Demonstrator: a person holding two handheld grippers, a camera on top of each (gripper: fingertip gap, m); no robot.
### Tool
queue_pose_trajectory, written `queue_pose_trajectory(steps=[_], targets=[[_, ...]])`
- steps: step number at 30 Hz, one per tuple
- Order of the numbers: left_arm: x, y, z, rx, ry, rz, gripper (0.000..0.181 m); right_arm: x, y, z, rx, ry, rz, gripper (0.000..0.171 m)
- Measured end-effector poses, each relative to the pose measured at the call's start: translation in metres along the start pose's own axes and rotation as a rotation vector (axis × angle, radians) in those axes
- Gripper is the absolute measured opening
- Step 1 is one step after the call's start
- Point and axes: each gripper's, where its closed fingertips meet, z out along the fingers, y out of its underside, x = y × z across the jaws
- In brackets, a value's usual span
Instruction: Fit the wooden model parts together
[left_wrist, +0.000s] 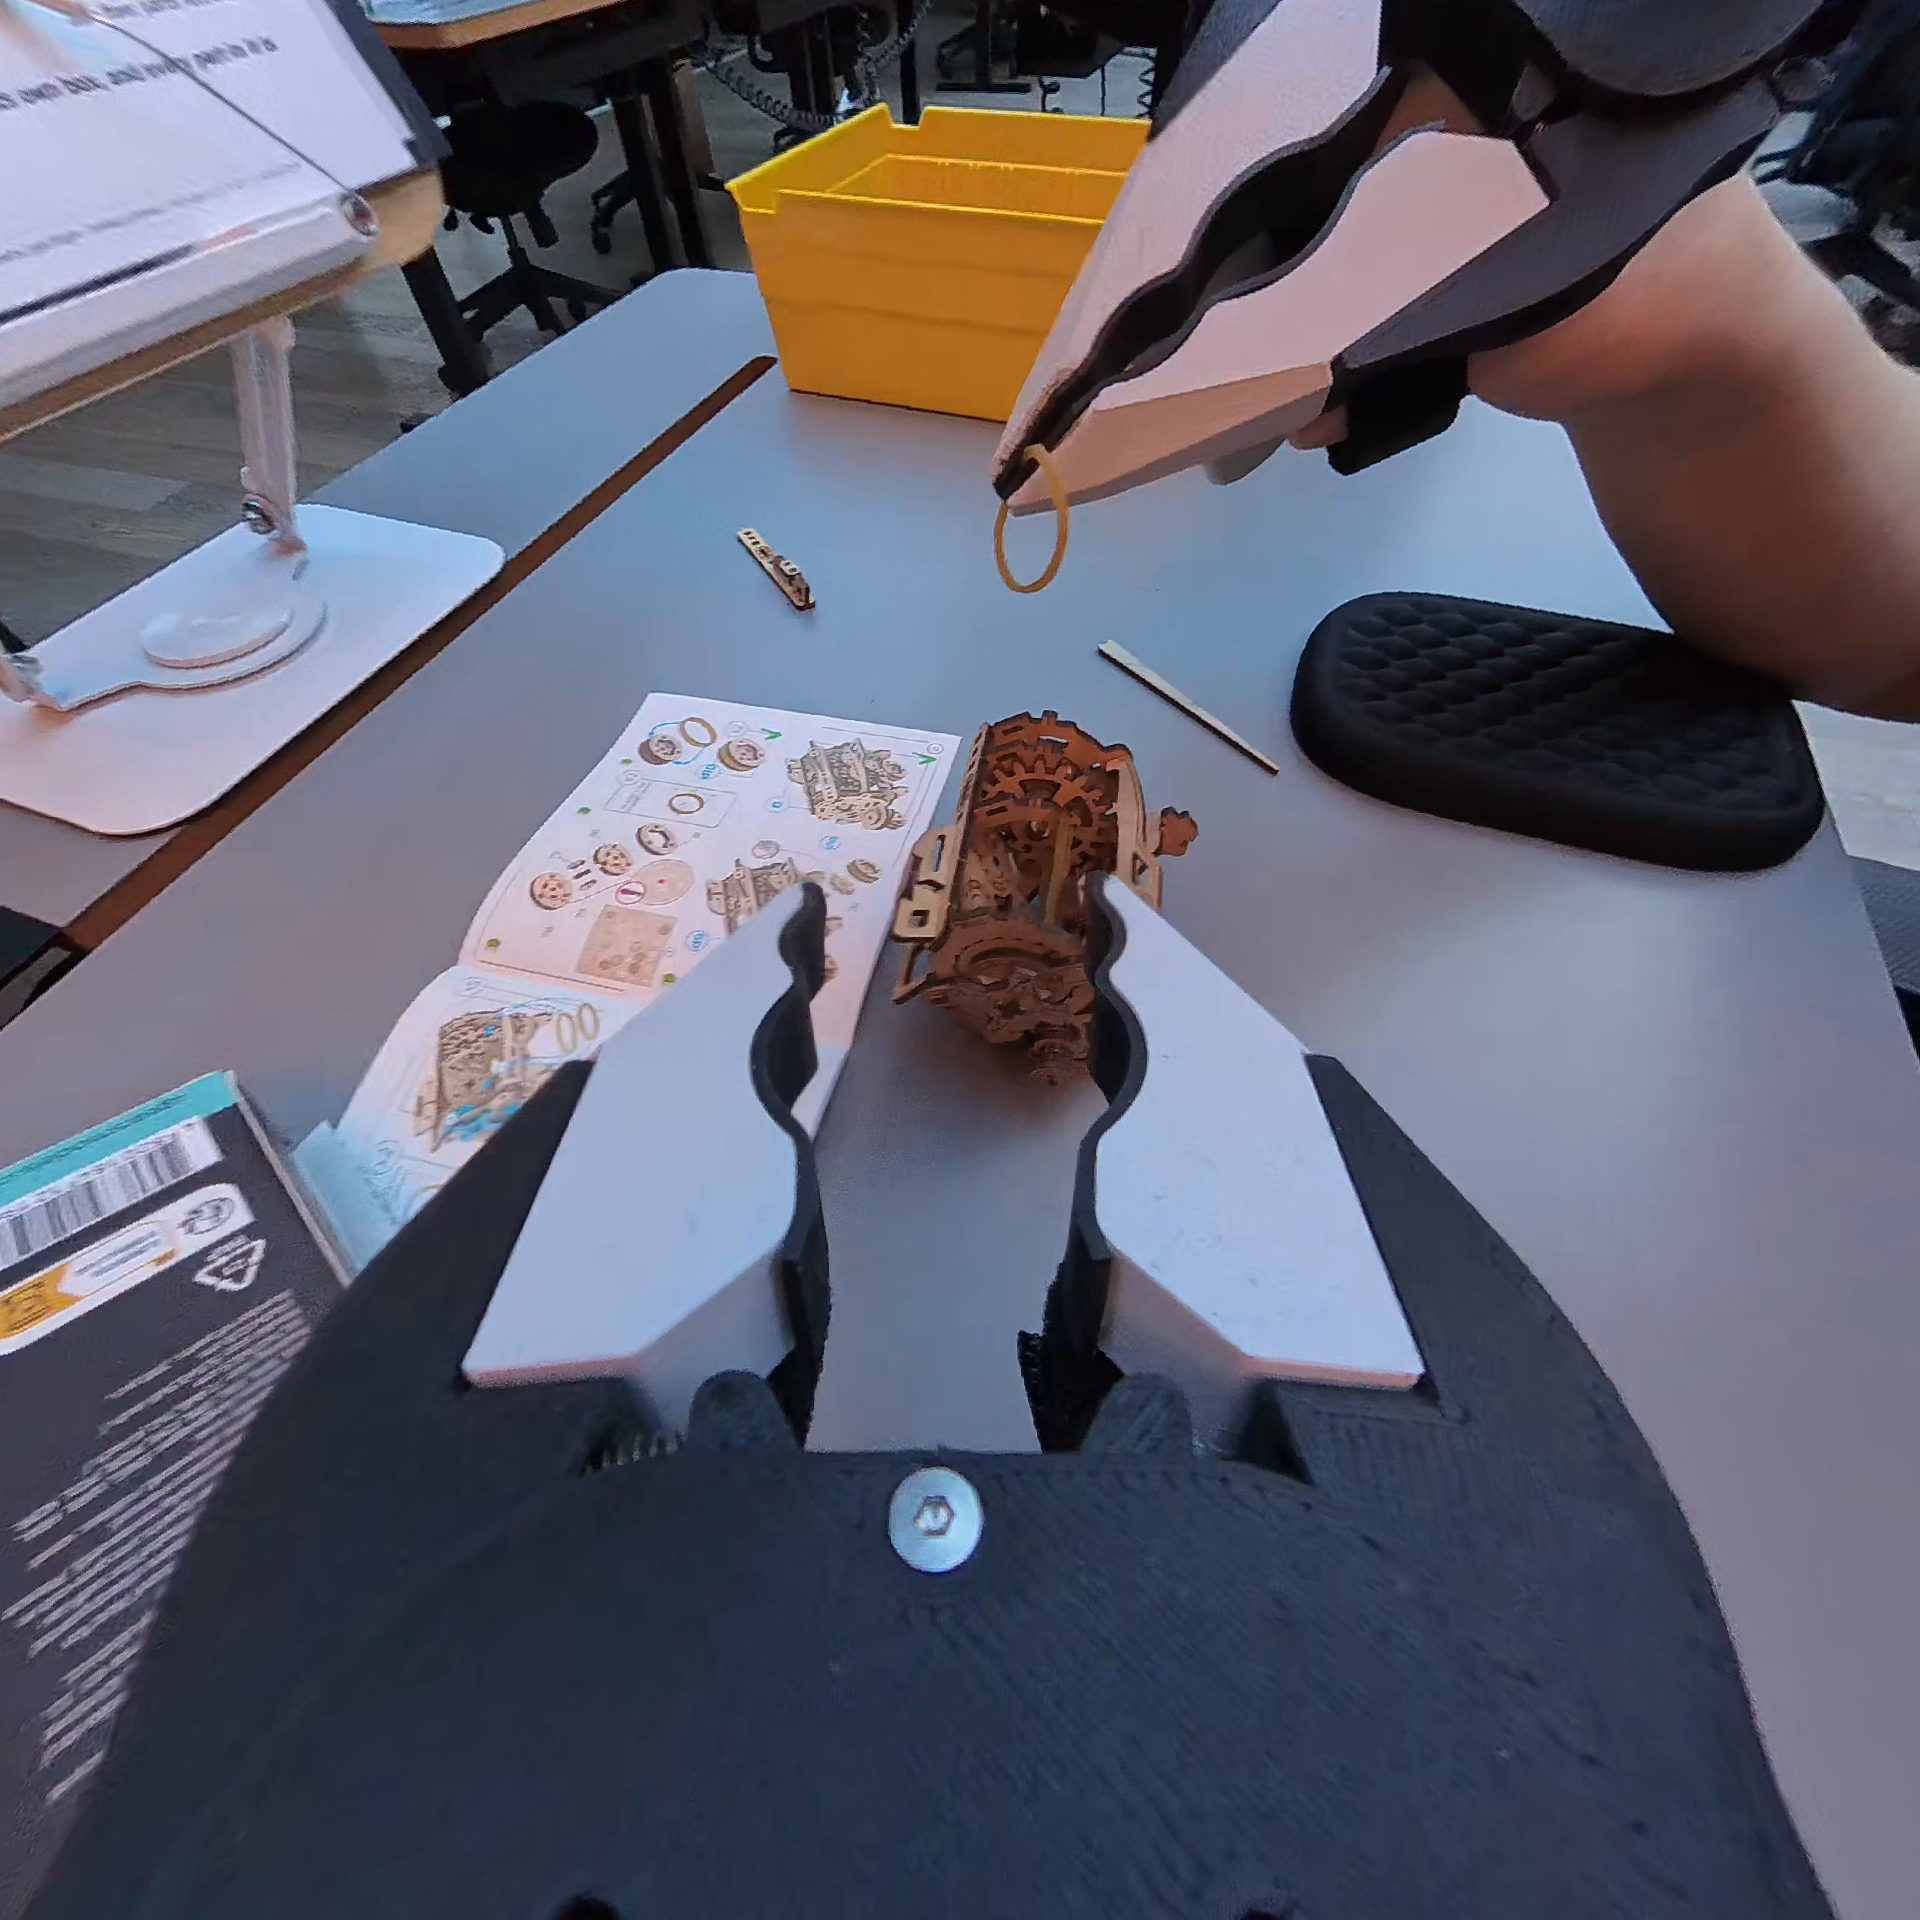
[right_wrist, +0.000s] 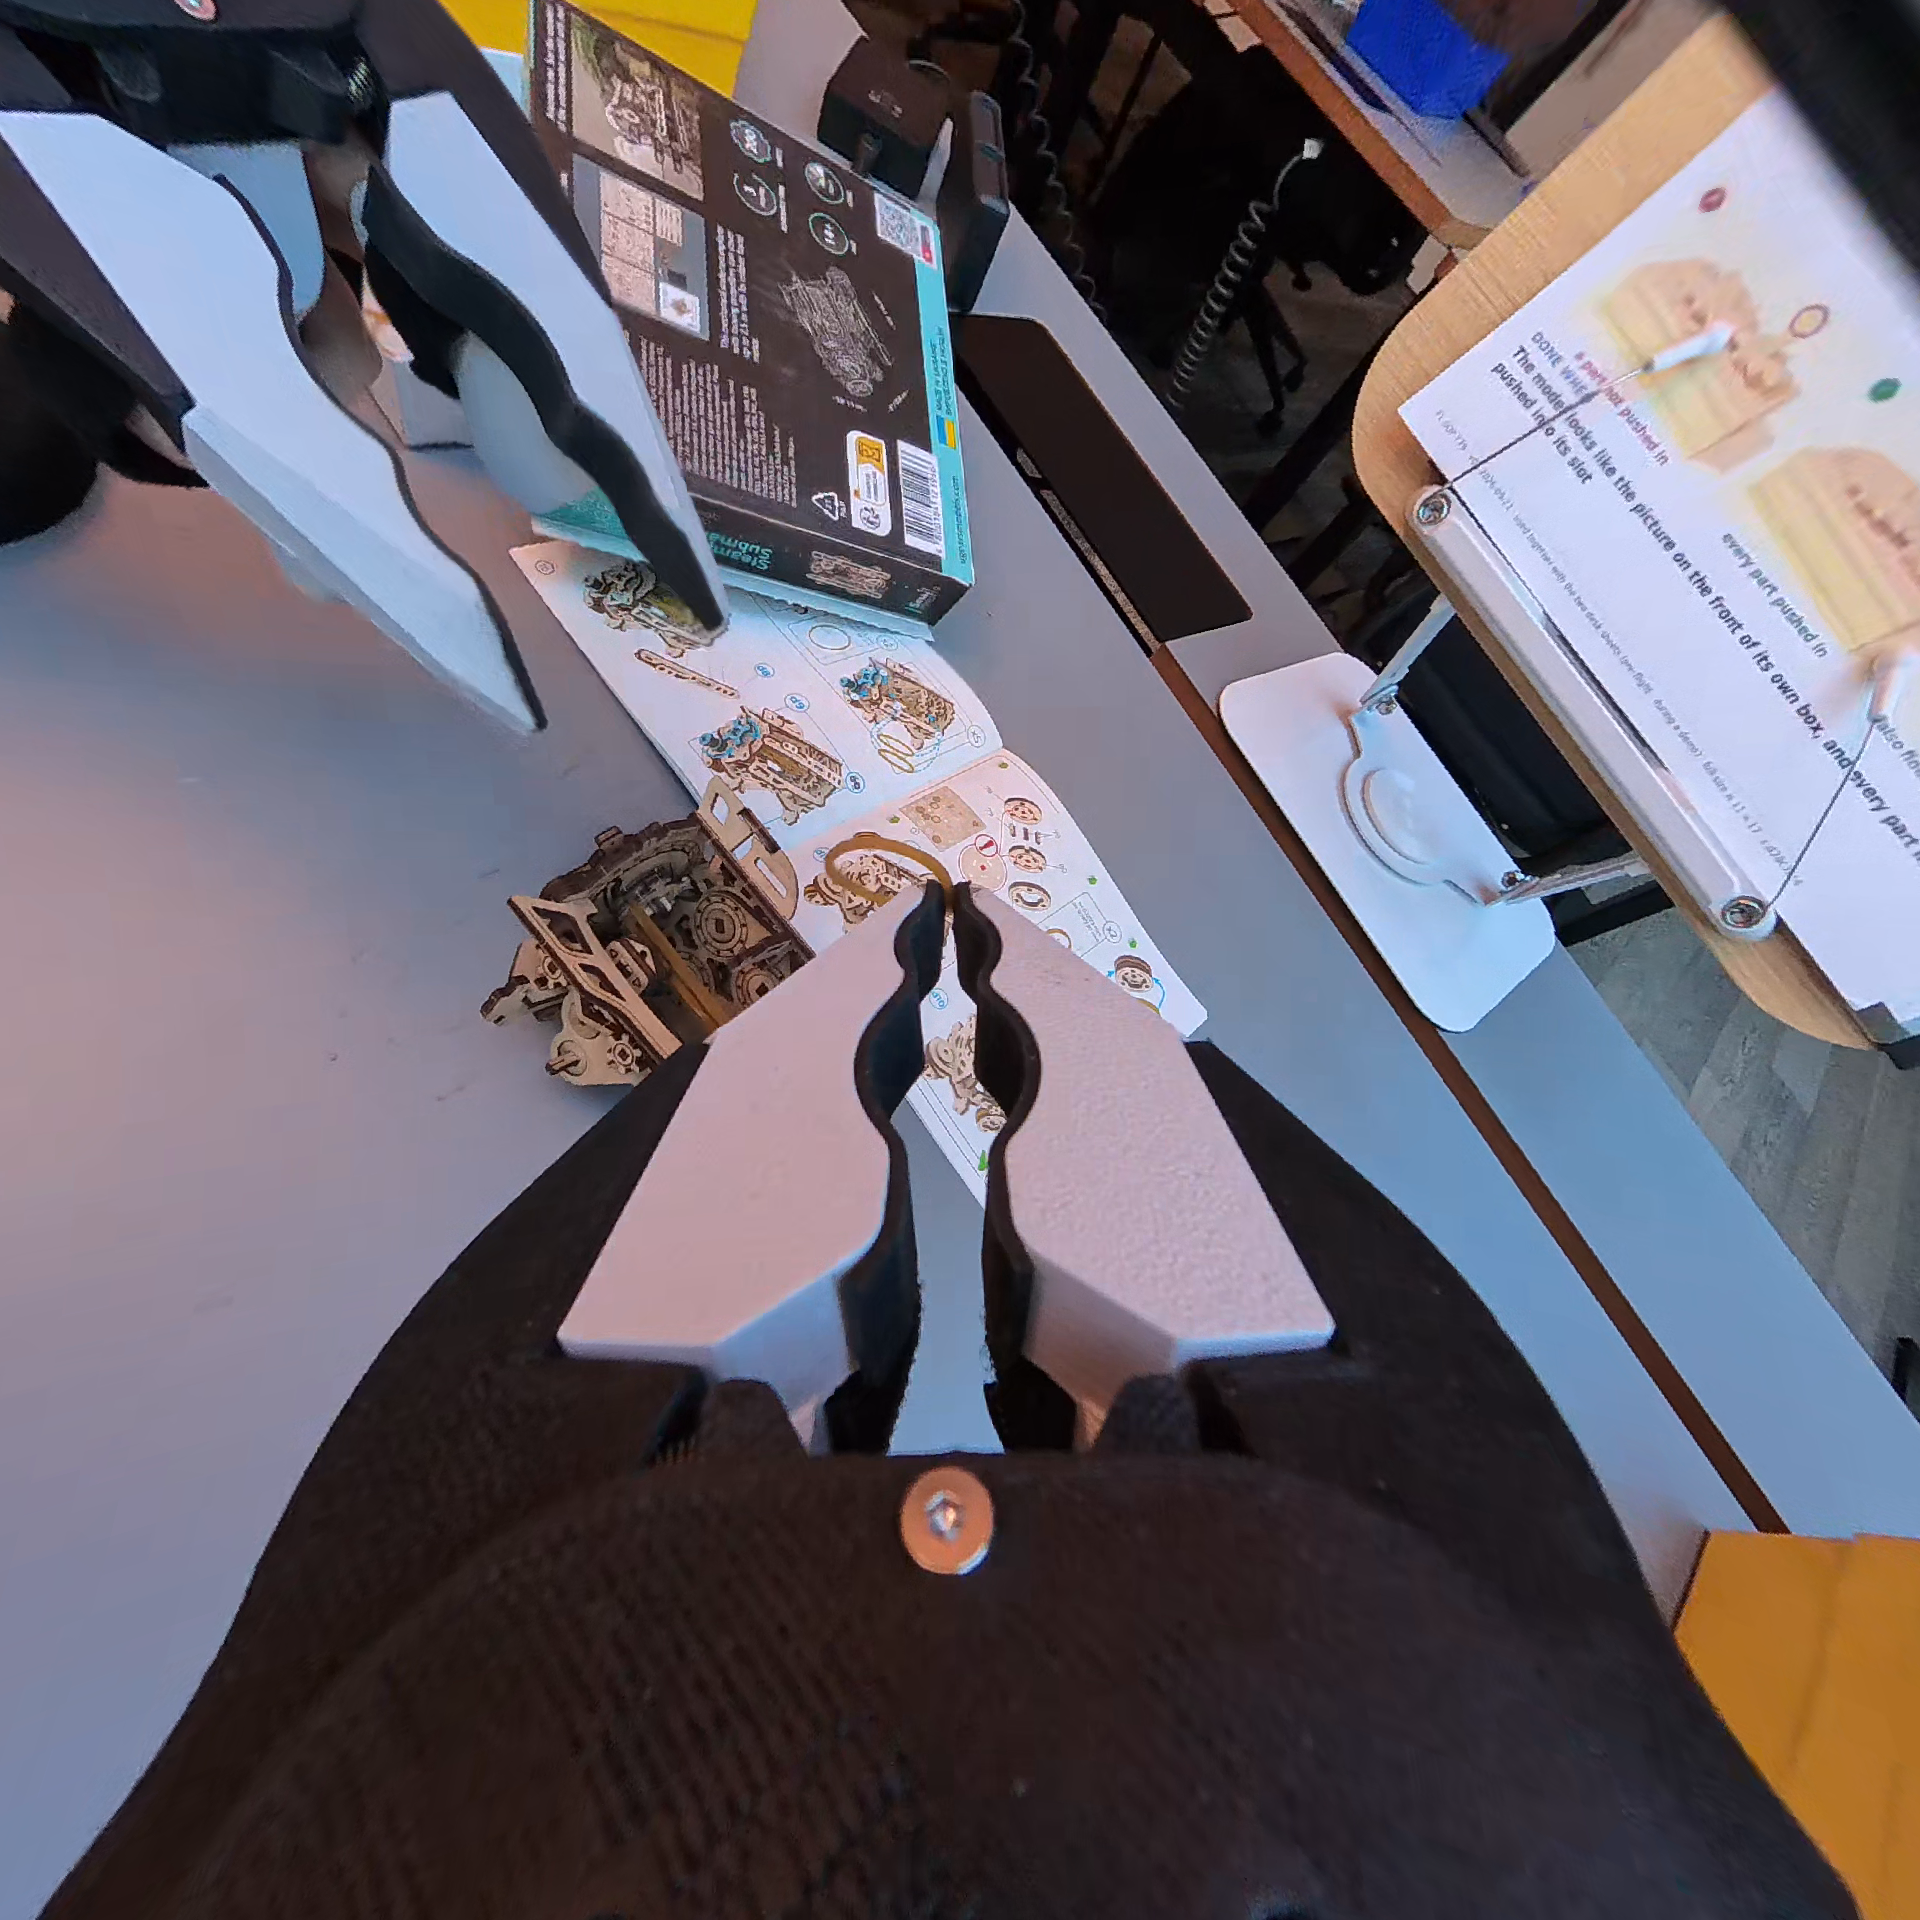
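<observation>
A brown wooden gear model (left_wrist: 1023, 894) lies on the grey table, beside an open instruction booklet (left_wrist: 665, 862). My left gripper (left_wrist: 951, 904) is open and empty, hovering just in front of the model. My right gripper (right_wrist: 948, 896) is shut on a yellow rubber band (right_wrist: 883, 868) at its tips and holds it above the table. In the left wrist view the right gripper (left_wrist: 1013, 488) hangs the band (left_wrist: 1031, 530) in the air beyond the model. The model also shows in the right wrist view (right_wrist: 644, 956), left of my right fingers.
A small wooden strip (left_wrist: 777, 568) and a thin wooden stick (left_wrist: 1187, 707) lie loose on the table. A yellow bin (left_wrist: 925, 260) stands at the far edge, a black padded rest (left_wrist: 1548, 727) at right, the dark model box (right_wrist: 769, 312) near the booklet, a document stand (left_wrist: 208, 623) at left. Across from one pair of fingers to the other is roughly 9 cm. From either gripper's tips it is about 20 cm to the thin wooden stick (left_wrist: 1187, 707).
</observation>
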Motion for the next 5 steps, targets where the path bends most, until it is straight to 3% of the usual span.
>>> queue_pose_trajectory(steps=[1, 5], targets=[[-0.004, -0.001, -0.004, 0.005, -0.015, 0.003, 0.048, 0.0, 0.0, 0.0, -0.001, -0.002, 0.003, 0.0], [-0.022, -0.022, -0.026, 0.053, -0.107, 0.024, 0.045, 0.003, 0.0, 0.002, -0.009, -0.003, 0.013, 0.0]])
